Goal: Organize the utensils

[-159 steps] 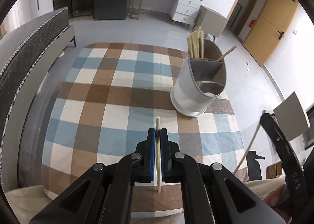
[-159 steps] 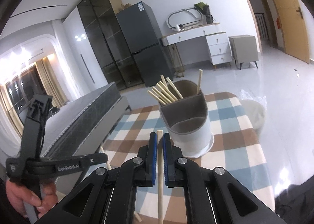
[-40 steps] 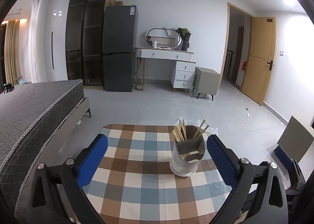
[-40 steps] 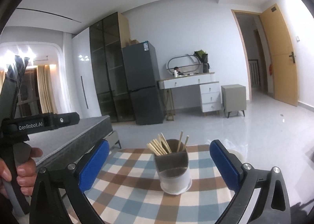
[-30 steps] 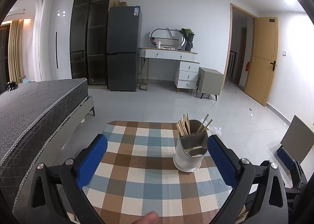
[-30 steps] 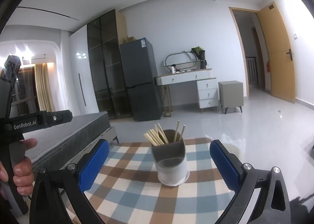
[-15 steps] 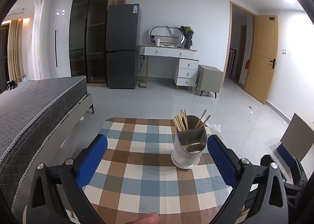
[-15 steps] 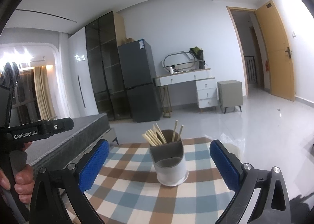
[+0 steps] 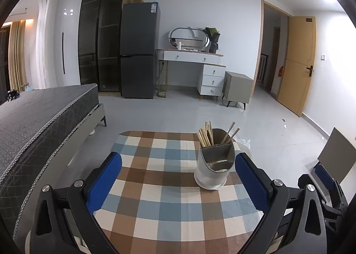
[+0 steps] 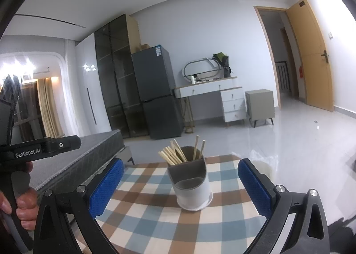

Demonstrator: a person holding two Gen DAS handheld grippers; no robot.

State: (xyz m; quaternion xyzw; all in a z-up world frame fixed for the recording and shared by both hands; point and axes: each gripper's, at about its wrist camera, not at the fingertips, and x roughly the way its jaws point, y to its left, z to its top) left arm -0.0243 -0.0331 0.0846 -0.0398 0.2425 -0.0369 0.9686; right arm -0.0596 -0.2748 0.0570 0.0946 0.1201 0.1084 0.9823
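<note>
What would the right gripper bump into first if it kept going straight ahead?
Probably the utensil holder. It stands on the checked tablecloth almost dead ahead, between the open fingers of the right gripper. How far off it is, is hard to tell.

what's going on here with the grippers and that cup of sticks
A person holds a two-finger gripper in each hand over a table with a blue, brown and cream checked cloth. Both the left gripper and the right gripper are wide open and hold nothing. The light wooden chopsticks all stand in the grey and white divided utensil holder, most in one rear compartment and two in another. No loose chopsticks show on the cloth, so the sorting looks finished.
</note>
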